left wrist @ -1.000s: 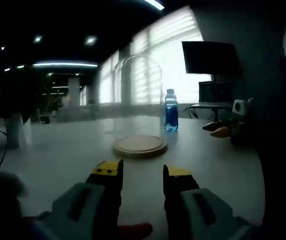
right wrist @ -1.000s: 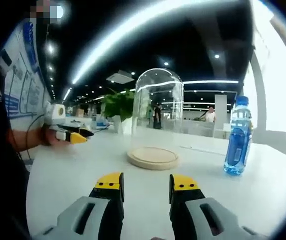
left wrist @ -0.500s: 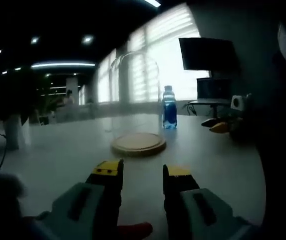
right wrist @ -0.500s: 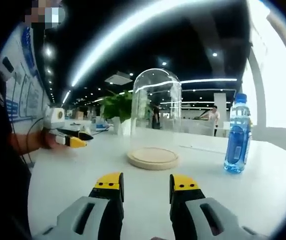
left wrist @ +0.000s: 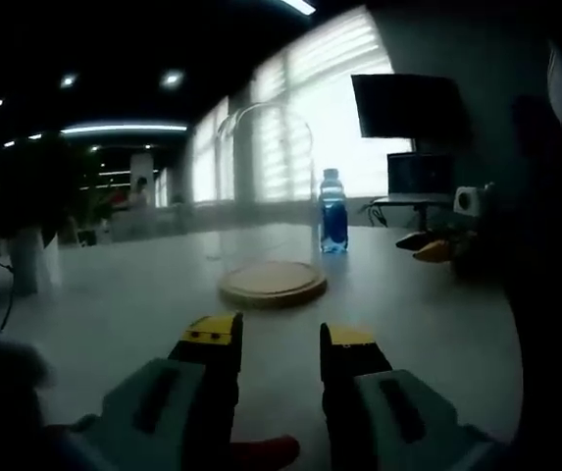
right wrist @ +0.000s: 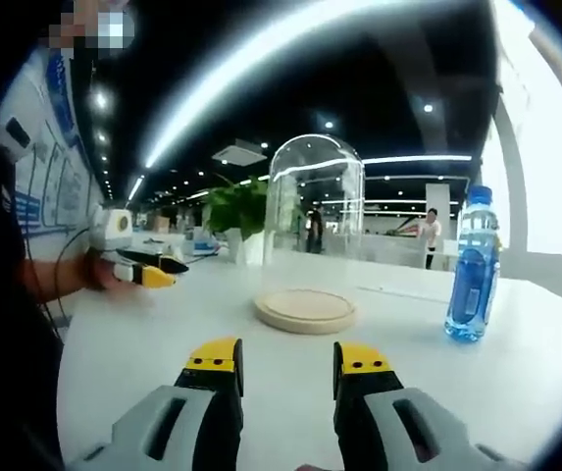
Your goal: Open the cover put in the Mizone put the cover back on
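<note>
A clear glass dome cover [left wrist: 267, 186] [right wrist: 315, 221] stands on a round wooden base [left wrist: 273, 283] [right wrist: 305, 310] in the middle of the white table [left wrist: 133, 304] [right wrist: 516, 383]. A blue Mizone bottle [left wrist: 332, 213] [right wrist: 472, 267] stands upright beyond and to the right of the base, apart from it. My left gripper [left wrist: 278, 343] is open and empty, low over the table short of the base. My right gripper [right wrist: 287, 361] is open and empty too, also short of the base. The left gripper [right wrist: 141, 267] shows at the left of the right gripper view, the right gripper [left wrist: 437, 245] at the right of the left gripper view.
A potted green plant [right wrist: 233, 211] stands behind the dome. A dark monitor [left wrist: 410, 108] sits at the far right by bright window blinds [left wrist: 300, 128]. A person's hand [right wrist: 75, 275] holds the left gripper. People stand far off in the room.
Both views have shifted slightly; the dome and bottle sit a little further right in the right gripper view. Nothing on the table has moved and both grippers stay open.
</note>
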### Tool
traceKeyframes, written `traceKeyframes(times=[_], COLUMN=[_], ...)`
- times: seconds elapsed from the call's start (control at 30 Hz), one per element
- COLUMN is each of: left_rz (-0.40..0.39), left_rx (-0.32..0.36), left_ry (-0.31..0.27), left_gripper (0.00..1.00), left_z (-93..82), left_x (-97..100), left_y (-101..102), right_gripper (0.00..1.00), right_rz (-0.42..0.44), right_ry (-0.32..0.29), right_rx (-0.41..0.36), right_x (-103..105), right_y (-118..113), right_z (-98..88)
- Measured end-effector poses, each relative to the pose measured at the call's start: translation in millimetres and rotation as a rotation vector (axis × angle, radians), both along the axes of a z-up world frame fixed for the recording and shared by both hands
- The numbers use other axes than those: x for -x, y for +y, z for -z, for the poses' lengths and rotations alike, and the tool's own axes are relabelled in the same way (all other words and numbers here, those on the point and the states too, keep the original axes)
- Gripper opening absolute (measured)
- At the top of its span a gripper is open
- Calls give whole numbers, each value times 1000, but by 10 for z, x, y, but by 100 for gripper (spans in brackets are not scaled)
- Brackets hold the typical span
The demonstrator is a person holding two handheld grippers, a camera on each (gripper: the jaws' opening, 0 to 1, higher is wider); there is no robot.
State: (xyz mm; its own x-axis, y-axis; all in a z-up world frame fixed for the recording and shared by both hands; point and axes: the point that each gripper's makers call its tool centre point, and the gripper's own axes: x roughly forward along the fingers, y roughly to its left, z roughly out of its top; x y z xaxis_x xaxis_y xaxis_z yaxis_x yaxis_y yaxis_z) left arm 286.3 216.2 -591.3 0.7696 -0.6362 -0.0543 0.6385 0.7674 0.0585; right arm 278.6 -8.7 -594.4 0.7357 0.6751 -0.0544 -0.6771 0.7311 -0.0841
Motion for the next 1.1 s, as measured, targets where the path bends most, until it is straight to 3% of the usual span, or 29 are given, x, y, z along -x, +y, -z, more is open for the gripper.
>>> traceKeyframes(times=[0.27,0.4,0.57,0.77,0.97,1.1], left_rz=[-14,-16,-9,-62,-88,-95], left_rx=[17,-31,-62,-4,-16,47], left_ry=[3,17,30,78,60,60], left_gripper=[23,23,23,21,20,20], left_z=[-27,49,108,89,80,6], left_x=[-20,-58,-61,-139,-148,-188], left_y=[-3,-47,-91,-3,22,73], right_gripper=[30,30,30,29,29,28], right_rz=[11,17,54,47,36,50], right_ry=[23,55,97,136,141,136], right_rx=[-40,-55,-128,-179,-175,-163], right_x=[-56,-141,-326,-423,-409,-414], right_y=[-66,-78,-103,-78,-44,-47], right_z=[-5,7,-11,-4,-1,5])
